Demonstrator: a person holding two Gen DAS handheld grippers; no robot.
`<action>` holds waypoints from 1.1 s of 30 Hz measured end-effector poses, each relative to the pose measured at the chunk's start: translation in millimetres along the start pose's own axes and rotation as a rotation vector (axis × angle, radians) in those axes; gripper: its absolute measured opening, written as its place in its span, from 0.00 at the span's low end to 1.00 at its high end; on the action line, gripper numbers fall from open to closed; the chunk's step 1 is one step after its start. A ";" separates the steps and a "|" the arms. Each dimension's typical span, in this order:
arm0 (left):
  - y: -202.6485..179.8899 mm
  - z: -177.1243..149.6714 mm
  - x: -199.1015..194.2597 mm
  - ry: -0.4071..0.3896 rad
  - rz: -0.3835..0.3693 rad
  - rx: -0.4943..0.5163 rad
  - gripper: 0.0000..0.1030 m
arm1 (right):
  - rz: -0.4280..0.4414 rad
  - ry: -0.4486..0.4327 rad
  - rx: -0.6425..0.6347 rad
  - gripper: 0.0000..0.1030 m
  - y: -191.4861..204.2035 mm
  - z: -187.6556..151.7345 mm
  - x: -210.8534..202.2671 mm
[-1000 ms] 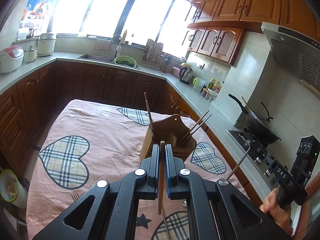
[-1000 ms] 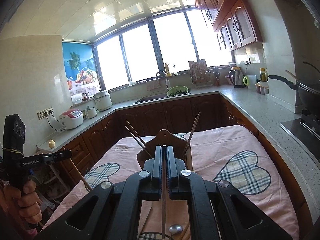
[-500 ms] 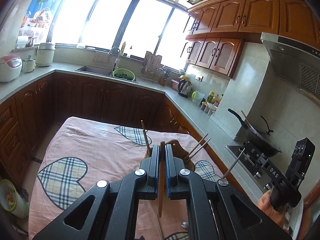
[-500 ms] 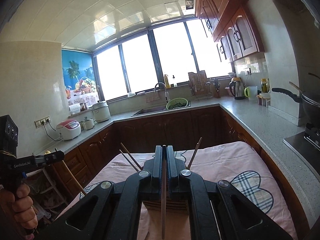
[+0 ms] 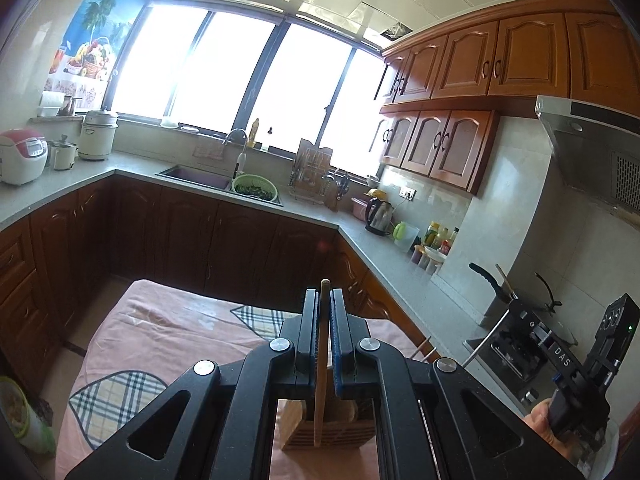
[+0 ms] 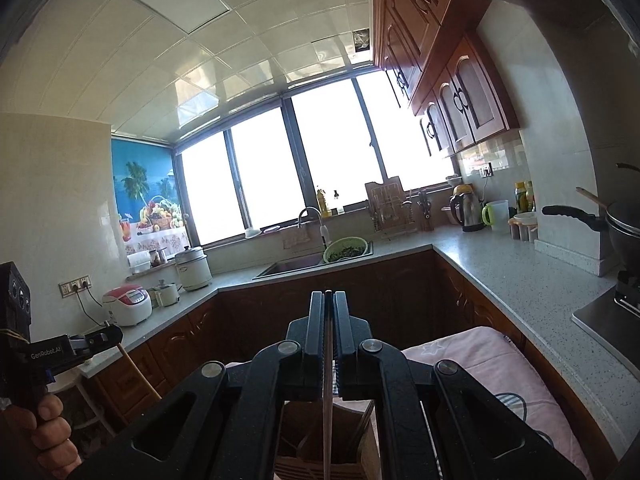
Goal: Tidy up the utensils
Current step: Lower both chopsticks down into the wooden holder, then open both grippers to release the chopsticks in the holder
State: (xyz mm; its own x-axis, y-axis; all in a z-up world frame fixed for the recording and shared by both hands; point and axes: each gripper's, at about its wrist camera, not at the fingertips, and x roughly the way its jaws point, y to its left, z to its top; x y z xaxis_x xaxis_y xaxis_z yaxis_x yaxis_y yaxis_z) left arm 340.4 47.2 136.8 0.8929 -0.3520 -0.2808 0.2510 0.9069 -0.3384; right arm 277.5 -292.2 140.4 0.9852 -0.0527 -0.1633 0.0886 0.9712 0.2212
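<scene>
My left gripper [image 5: 322, 296] is shut on a wooden chopstick [image 5: 320, 384] that hangs down over the wooden utensil holder [image 5: 328, 428] on the pink table. My right gripper [image 6: 328, 300] is shut on a thin metal chopstick [image 6: 327, 412] whose lower end points into the same holder [image 6: 320, 444]. The holder's inside shows other utensil handles [image 6: 360, 424]. The right gripper also shows at the right edge of the left wrist view [image 5: 516, 336] with its chopstick [image 5: 478, 346]. The left gripper shows at the left edge of the right wrist view [image 6: 108, 336].
The pink tablecloth [image 5: 168, 344] with plaid hearts covers the table. Countertops [image 6: 500, 276] run around it, with a sink [image 5: 200, 172], a rice cooker [image 5: 20, 156], a kettle [image 5: 378, 212] and a wok [image 6: 624, 228] on the stove at the right.
Both grippers have tilted upward and moved over the holder. The holder has slid from ahead of the fingers to below them. Both chopsticks stay gripped.
</scene>
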 end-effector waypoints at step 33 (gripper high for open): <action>16.2 -79.0 148.2 0.094 0.075 -0.028 0.05 | -0.096 0.079 0.085 0.04 -38.6 -91.3 70.6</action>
State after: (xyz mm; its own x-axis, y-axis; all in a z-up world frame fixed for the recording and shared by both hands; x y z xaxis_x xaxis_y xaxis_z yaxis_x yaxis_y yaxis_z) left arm 447.2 -8.5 18.7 0.8693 -0.3050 -0.3889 0.1733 0.9250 -0.3382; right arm 330.2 -312.2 32.6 0.9573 -0.1227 -0.2616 0.1971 0.9393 0.2807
